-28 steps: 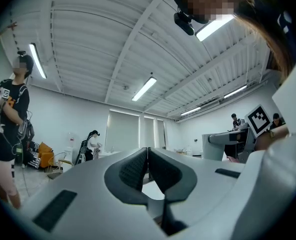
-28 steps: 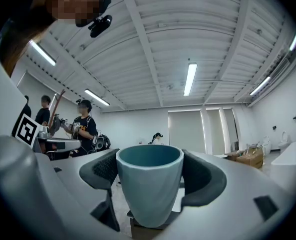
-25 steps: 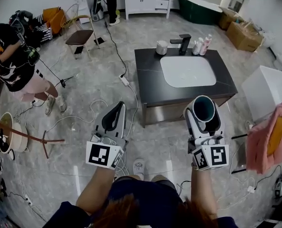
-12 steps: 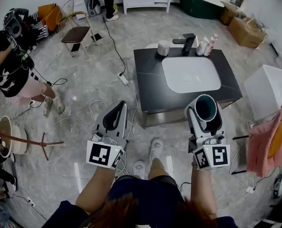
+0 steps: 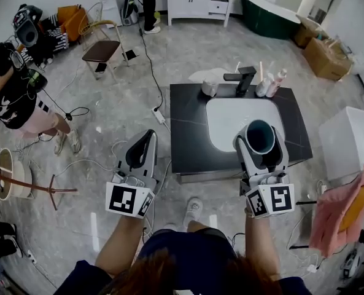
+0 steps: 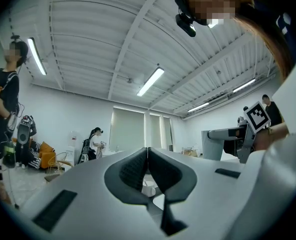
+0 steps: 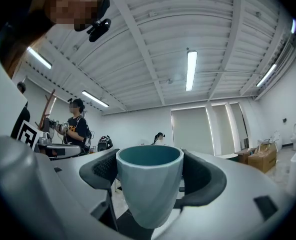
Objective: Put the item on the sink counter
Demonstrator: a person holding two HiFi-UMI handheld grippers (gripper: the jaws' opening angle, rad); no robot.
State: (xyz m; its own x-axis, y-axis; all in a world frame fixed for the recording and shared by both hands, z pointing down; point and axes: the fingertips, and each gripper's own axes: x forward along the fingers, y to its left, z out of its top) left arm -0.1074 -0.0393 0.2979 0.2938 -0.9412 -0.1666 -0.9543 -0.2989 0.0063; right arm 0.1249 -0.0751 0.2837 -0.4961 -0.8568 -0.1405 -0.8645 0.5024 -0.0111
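My right gripper [image 5: 259, 141] pinches the teal cup [image 7: 150, 189] by its sides, left gripper [image 5: 146, 137] closed empty; I'd guess it's light, stiff, slick, breakable.

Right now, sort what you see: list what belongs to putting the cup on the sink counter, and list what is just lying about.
Job in hand: teal cup, gripped upright in the right gripper; dark sink counter ahead.

Lying about: faucet, bottles, chair, cardboard boxes, pink cloth. The left gripper is shut and empty.
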